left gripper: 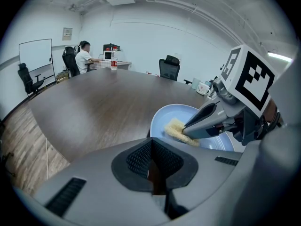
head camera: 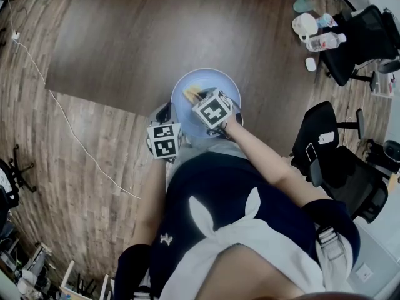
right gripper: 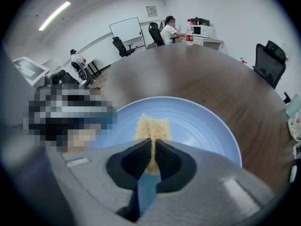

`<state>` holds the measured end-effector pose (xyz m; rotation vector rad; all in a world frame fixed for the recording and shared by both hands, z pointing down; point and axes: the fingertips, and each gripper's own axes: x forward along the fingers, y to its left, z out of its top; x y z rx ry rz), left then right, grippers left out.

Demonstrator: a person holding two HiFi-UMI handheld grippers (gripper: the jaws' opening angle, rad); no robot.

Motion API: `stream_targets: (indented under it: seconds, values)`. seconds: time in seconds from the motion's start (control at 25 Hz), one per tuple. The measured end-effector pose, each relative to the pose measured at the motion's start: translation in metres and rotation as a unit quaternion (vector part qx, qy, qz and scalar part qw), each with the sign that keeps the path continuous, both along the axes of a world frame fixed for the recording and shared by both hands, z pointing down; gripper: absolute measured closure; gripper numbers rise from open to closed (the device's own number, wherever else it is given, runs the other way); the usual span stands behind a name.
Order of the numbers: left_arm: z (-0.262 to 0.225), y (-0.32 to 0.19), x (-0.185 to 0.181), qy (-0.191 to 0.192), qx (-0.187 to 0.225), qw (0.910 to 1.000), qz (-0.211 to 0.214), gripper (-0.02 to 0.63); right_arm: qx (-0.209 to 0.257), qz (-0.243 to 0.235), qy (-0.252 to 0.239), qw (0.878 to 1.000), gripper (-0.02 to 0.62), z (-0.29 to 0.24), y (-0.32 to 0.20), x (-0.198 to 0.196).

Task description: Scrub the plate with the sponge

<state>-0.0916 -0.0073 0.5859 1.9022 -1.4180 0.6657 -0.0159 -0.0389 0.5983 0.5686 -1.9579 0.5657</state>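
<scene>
A light blue plate (head camera: 220,83) (left gripper: 171,114) (right gripper: 202,124) sits on the dark table by its near edge. A yellow sponge (head camera: 191,94) (left gripper: 174,128) (right gripper: 151,126) lies flat on the plate's inside, and my right gripper (head camera: 199,99) (left gripper: 186,126) (right gripper: 153,147) is shut on it, its jaws angled down onto the plate. My left gripper (head camera: 166,112) (left gripper: 150,147) is at the plate's near-left rim. Its jaws are closed together there on the rim, which disappears behind the tips.
The brown table (head camera: 150,36) stretches away beyond the plate. A bottle (head camera: 325,41) and cups (head camera: 304,24) stand at its far right corner. Black office chairs (head camera: 337,149) stand to the right. A person (left gripper: 84,58) sits at the far end of the table.
</scene>
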Motion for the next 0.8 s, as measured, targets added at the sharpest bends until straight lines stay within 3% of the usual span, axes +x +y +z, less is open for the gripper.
stream_targets:
  seconds: [0.8]
  values:
    - [-0.001, 0.0, -0.001, 0.001, 0.001, 1.0, -0.007, 0.6, -0.02, -0.036, -0.031, 0.999, 0.571, -0.002, 0.028, -0.028]
